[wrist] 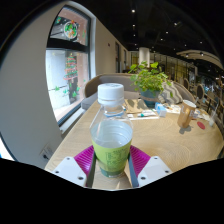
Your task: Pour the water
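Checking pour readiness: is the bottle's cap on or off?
On. The white cap sits on the bottle, which stands upright between the tongs, pink pads against its sides, greenish liquid in its lower part.

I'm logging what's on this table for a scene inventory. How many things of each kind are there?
Bottles: 1, a clear bottle with white cap and green label, held between the gripper fingers
Cups: 1, a brown cup
Potted plants: 1, a leafy plant
Total: 3

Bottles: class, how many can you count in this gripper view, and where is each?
1. The bottle, white-capped and holding greenish liquid, stands between the fingers over the wooden table. Others could be hidden behind the potted plant.
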### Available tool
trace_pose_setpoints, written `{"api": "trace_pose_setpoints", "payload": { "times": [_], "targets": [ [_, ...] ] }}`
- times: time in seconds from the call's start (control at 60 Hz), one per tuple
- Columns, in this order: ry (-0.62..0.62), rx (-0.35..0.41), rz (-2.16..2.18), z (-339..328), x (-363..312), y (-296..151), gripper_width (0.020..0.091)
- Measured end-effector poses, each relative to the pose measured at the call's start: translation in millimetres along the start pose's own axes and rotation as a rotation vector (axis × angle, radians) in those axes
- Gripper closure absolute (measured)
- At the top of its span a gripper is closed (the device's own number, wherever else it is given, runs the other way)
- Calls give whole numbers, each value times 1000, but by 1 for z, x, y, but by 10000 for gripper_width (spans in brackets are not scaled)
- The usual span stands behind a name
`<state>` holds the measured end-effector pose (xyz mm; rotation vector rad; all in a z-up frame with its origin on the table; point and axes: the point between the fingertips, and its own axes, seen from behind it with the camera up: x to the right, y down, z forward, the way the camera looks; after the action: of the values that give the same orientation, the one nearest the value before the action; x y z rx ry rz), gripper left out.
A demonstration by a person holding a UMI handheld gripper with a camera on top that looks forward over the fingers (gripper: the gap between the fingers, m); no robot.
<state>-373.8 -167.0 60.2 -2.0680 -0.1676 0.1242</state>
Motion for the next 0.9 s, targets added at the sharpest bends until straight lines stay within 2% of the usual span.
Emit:
{"api": "trace_pose_setpoints", "payload": {
  "times": [0.217, 0.35, 0.55, 0.75, 0.9],
  "targets": [
    [-15, -8, 9, 2, 6, -5, 696],
    [-40, -4, 45, -2, 10, -24, 700],
    [-147, 76, 267, -15, 34, -114, 703],
    [-317, 170, 592, 1, 96, -221, 703],
    [-454, 165, 936, 31, 151, -264, 703]
  ]
}}
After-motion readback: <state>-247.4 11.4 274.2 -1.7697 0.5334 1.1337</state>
